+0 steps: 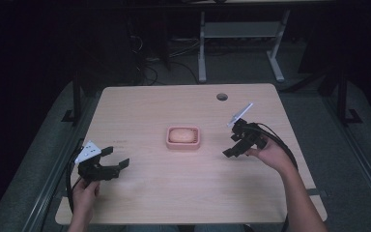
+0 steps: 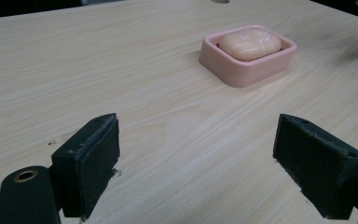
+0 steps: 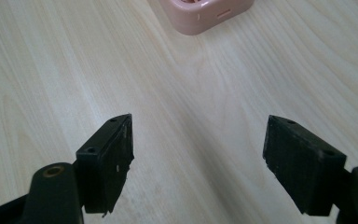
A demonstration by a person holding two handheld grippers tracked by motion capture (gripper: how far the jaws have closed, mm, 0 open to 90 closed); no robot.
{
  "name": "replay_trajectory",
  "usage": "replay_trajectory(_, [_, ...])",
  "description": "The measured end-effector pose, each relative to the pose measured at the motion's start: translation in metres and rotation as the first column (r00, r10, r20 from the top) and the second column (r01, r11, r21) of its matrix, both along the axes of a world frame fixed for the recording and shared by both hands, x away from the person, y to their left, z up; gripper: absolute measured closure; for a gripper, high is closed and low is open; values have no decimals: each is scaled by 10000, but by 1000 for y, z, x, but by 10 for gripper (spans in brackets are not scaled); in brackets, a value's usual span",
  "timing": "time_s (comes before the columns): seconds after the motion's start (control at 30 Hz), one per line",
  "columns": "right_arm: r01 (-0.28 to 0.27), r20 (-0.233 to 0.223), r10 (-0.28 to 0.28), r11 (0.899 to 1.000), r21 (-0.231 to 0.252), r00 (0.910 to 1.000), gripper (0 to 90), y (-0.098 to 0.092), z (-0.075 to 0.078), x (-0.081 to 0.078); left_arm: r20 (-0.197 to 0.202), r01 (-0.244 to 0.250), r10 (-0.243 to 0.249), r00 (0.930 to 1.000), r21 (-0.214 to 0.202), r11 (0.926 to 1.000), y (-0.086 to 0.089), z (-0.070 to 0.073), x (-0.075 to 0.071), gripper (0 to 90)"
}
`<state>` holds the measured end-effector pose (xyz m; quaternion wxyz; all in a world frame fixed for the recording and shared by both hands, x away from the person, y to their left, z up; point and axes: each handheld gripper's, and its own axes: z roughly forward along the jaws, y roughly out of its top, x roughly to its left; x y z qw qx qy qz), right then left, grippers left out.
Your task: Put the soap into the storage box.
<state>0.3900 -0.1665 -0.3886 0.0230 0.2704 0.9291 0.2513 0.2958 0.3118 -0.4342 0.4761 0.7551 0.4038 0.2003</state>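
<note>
A pink soap dish [image 1: 184,143] sits in the middle of the wooden table, with a pale orange bar of soap [image 1: 182,135] lying in it. In the left gripper view the dish [image 2: 242,70] and soap [image 2: 251,44] stand ahead and to the right. My left gripper [image 1: 117,157] rests near the table's front left, open and empty, its pads [image 2: 93,158] wide apart. My right gripper [image 1: 229,146] hovers to the right of the dish, tilted down, open with nothing between its pads [image 3: 112,156]. A corner of the dish [image 3: 205,14] shows at the top of the right gripper view.
The light wooden table [image 1: 140,106] has a round cable hole [image 1: 221,96] at the back right. Beyond it stands a white desk frame [image 1: 241,34] on a dark floor. Cables trail from both grippers off the front edge.
</note>
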Motion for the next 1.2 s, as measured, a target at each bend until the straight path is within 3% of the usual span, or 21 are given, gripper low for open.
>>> replay_trajectory(1.2, [928,-23,-927,9952,307,9957,240,-52,-10,-31,-41,146,-145,9999,164,9998,-3,-1,0,143])
